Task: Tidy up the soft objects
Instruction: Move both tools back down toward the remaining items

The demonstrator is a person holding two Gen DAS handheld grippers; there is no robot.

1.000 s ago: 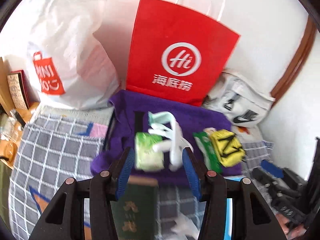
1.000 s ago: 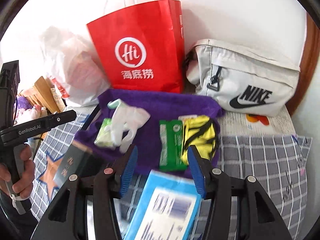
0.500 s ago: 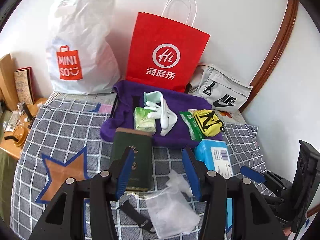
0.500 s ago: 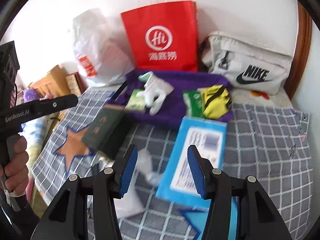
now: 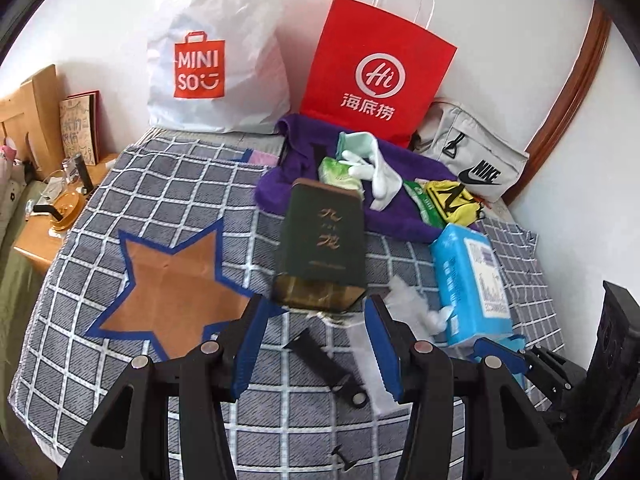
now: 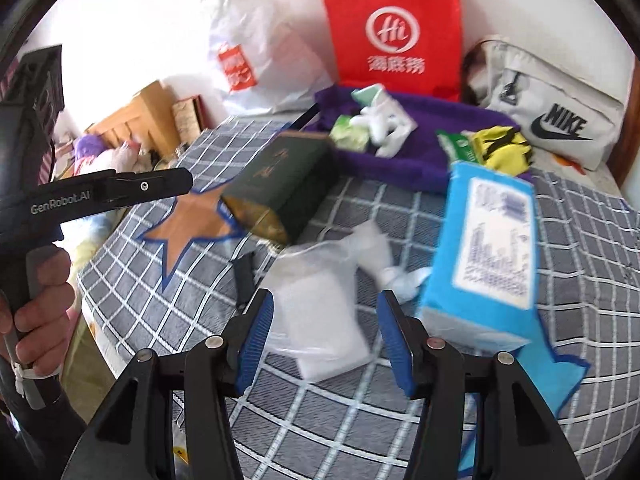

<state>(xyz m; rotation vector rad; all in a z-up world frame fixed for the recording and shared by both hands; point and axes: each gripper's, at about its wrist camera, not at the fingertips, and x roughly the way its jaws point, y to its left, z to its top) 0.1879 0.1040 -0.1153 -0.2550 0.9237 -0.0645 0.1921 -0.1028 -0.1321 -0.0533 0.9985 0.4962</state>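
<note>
A purple towel (image 5: 404, 216) (image 6: 436, 120) lies at the back of the checked bed cover. On it are a white glove (image 5: 380, 172) (image 6: 384, 120), a light green tissue pack (image 5: 338, 172) (image 6: 350, 136), a green packet (image 5: 424, 200) (image 6: 460, 148) and a yellow pouch (image 5: 452, 200) (image 6: 502, 152). A dark green box (image 5: 324, 244) (image 6: 280, 184), a blue tissue pack (image 5: 472, 280) (image 6: 488, 256) and a clear plastic bag (image 6: 320, 308) (image 5: 408, 300) lie nearer. My left gripper (image 5: 316, 348) is open and empty just short of the green box. My right gripper (image 6: 326, 340) is open and empty over the plastic bag.
A red paper bag (image 5: 376, 76) (image 6: 394, 24), a white Miniso bag (image 5: 218, 48) (image 6: 256, 48) and a grey Nike bag (image 5: 476, 160) (image 6: 548, 104) stand against the wall. A black strap (image 5: 324, 364) (image 6: 244, 276) lies on the cover. A wooden bedside stand (image 5: 36, 216) is at left.
Both grippers have pulled back from the purple towel toward the near side of the bed. The green box, blue pack and plastic bag have come into view. Both stay open.
</note>
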